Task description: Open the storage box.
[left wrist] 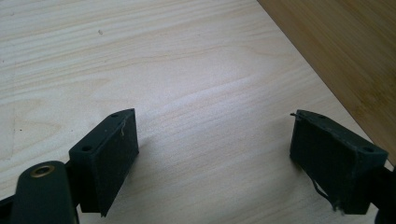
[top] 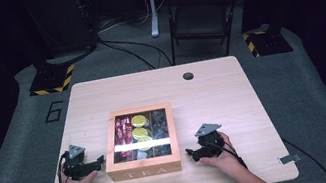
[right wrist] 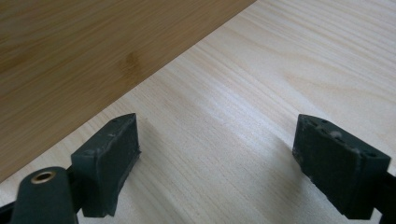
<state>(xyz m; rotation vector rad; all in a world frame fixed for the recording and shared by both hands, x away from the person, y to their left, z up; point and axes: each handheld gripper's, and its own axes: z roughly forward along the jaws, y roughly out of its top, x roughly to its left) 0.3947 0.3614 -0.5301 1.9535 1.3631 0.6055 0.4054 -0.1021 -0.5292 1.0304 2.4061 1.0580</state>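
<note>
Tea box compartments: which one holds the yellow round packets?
The middle compartment of the wooden tea box. Its yellow round packets set it apart from the left compartment's red sachets and the right compartment's dark ones.

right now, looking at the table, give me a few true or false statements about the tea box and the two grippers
1. The wooden tea box stands between the left gripper and the right gripper. True.
2. The left gripper is clamped on the box's side. False: its jaws stand open over bare table, with the box wall off to one side.
3. The box lid is a see-through pane showing packets inside. True.
4. The right gripper holds a tea packet. False: nothing is between its open jaws.
5. The box front reads TEA. True.
</note>
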